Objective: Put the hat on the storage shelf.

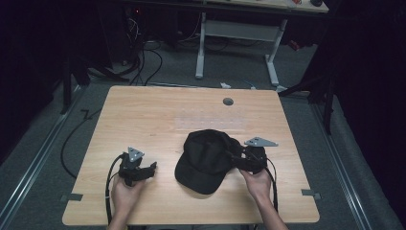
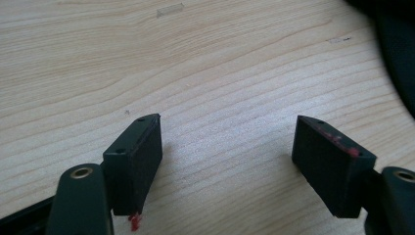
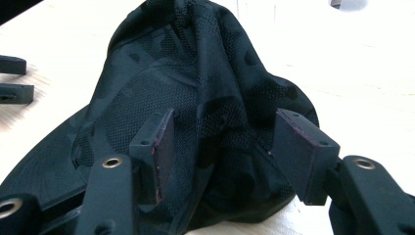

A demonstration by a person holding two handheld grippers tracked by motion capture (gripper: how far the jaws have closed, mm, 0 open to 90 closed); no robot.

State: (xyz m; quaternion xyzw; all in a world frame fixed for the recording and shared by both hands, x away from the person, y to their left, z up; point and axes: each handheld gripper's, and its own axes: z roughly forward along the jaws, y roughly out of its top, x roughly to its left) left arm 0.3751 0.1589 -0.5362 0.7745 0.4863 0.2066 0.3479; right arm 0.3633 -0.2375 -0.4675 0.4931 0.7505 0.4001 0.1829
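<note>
Right of centre on the pale wooden tabletop (image 1: 143, 115) sits the black mesh baseball cap (image 1: 207, 158). Right hand-held gripper (image 3: 222, 147) straddles its bunched crown, jaws spread; pinch deep. Left hand-held gripper (image 2: 227, 147) gapes over bare wood.

One cap (image 1: 207, 160), two hand-held grippers, one table (image 1: 158, 115)

Light wood-grain table (image 1: 143, 115), rounded corners, grey cable grommet (image 1: 228, 101) near far edge. Black cap (image 1: 206, 160) lies on it right of centre, brim toward near edge. Tape strips (image 1: 72, 197) at both near corners.
</note>
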